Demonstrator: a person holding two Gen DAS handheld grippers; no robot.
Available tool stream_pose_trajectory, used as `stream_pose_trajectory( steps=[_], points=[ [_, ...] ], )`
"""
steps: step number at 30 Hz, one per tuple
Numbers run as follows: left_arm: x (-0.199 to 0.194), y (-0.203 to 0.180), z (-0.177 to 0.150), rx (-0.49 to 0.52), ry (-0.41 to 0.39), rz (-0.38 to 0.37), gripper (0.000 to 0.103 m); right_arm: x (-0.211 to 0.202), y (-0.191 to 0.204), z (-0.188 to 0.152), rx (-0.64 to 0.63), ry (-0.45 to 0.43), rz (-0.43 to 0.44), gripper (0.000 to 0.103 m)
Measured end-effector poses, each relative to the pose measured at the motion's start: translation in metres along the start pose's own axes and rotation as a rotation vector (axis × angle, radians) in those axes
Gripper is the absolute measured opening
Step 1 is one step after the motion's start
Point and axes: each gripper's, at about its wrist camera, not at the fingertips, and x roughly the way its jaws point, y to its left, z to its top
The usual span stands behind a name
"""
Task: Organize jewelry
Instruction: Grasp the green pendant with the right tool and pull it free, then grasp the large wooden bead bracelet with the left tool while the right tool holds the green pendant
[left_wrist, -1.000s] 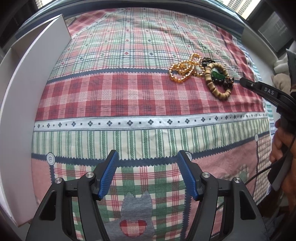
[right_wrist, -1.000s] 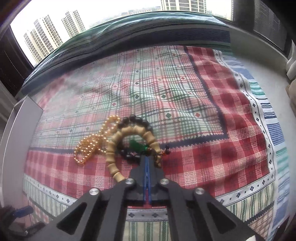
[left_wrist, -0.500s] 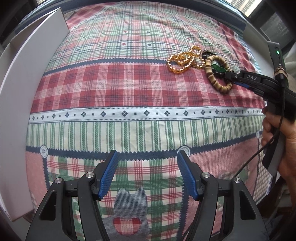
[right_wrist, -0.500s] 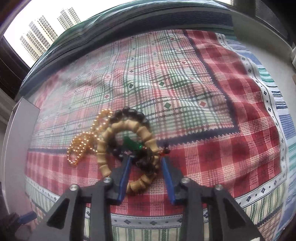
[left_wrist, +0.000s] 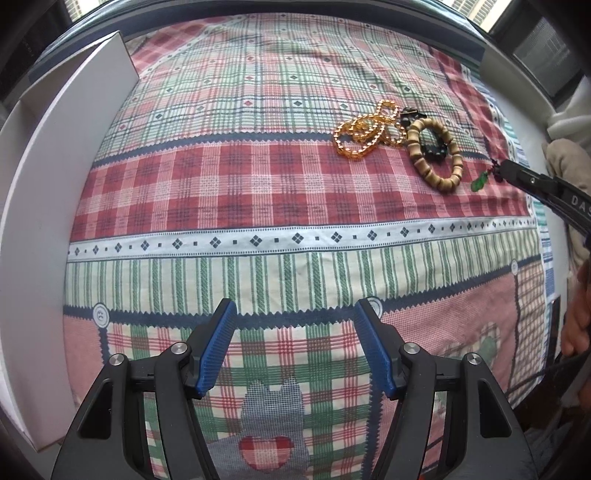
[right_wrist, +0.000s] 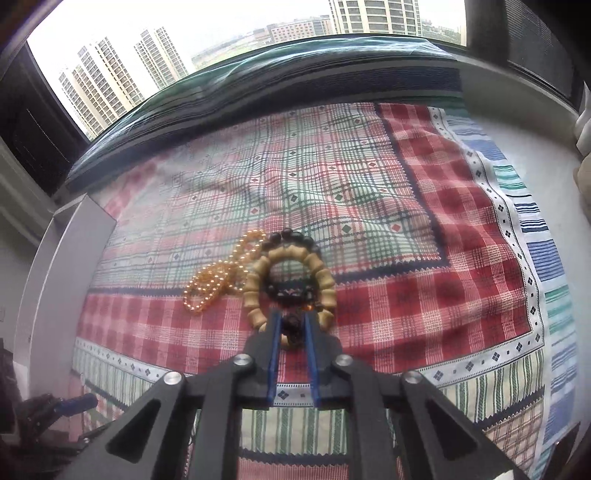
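A wooden bead bracelet (left_wrist: 436, 155) (right_wrist: 291, 284), a golden bead string (left_wrist: 364, 131) (right_wrist: 218, 277) and a dark bead bracelet (right_wrist: 295, 236) lie together on the plaid cloth. My right gripper (right_wrist: 292, 325) is shut on a dark bead strand with a green pendant (left_wrist: 479, 181). In the left wrist view it (left_wrist: 498, 171) holds the pendant hanging above the cloth, right of the wooden bracelet. My left gripper (left_wrist: 293, 350) is open and empty, low over the near part of the cloth, far from the jewelry.
A white box (left_wrist: 44, 192) (right_wrist: 55, 266) stands along the cloth's left side. A window sill with dark fabric (right_wrist: 295, 74) runs behind the cloth. A white surface (right_wrist: 546, 177) lies to the right.
My right gripper went from shut to open over the bracelets, then closed on the dark strand and pulled back right, lifting the green pendant clear of the wooden bracelet. The left gripper stayed open.
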Motion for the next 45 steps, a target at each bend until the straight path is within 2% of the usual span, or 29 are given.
stream_pose_trajectory(
  steps=[5, 7, 9, 10, 16, 22, 26, 29, 31, 32, 33, 34, 39, 43, 45],
  points=[
    [0.004, -0.007, 0.006, 0.016, -0.006, 0.003, 0.068, -0.026, 0.006, -0.038, 0.009, 0.045, 0.031, 0.014],
    [0.006, -0.016, 0.011, 0.033, -0.011, 0.002, 0.068, -0.024, 0.004, -0.056, 0.012, 0.083, 0.010, 0.016],
    [0.008, -0.025, 0.016, 0.051, -0.016, -0.008, 0.068, -0.019, -0.003, -0.073, 0.025, 0.126, -0.032, 0.043],
    [0.008, -0.028, 0.018, 0.058, -0.018, -0.016, 0.068, -0.020, -0.008, -0.080, 0.047, 0.129, -0.046, 0.044],
    [0.010, -0.054, 0.031, 0.072, -0.033, -0.057, 0.068, -0.039, -0.031, -0.102, 0.098, 0.094, -0.082, 0.044],
    [0.016, -0.082, 0.072, 0.023, -0.102, -0.112, 0.068, -0.043, -0.044, -0.109, 0.148, 0.074, -0.096, 0.044],
    [0.044, -0.100, 0.095, -0.027, -0.091, -0.105, 0.068, -0.043, -0.045, -0.110, 0.171, 0.067, -0.085, 0.044],
    [0.070, -0.113, 0.107, -0.040, -0.086, -0.050, 0.067, -0.043, -0.045, -0.113, 0.183, 0.064, -0.074, 0.044],
    [0.087, -0.118, 0.111, -0.041, -0.067, -0.014, 0.062, -0.043, -0.045, -0.117, 0.192, 0.066, -0.067, 0.044],
    [0.088, -0.120, 0.111, -0.037, -0.099, 0.014, 0.059, -0.044, -0.045, -0.119, 0.195, 0.067, -0.066, 0.044],
    [0.088, -0.123, 0.110, -0.017, -0.128, 0.025, 0.035, -0.045, -0.046, -0.120, 0.198, 0.069, -0.066, 0.044],
    [0.089, -0.126, 0.109, 0.017, -0.128, 0.007, 0.016, -0.045, -0.047, -0.122, 0.202, 0.071, -0.067, 0.044],
    [0.074, -0.117, 0.090, 0.087, -0.127, -0.018, 0.012, -0.051, -0.055, -0.129, 0.217, 0.077, -0.079, 0.044],
    [0.054, -0.078, 0.061, 0.087, -0.086, -0.022, 0.013, -0.055, -0.060, -0.130, 0.217, 0.080, -0.087, 0.044],
    [0.049, -0.055, 0.049, 0.065, -0.039, -0.009, 0.014, -0.055, -0.060, -0.131, 0.208, 0.085, -0.089, 0.044]
  ],
)
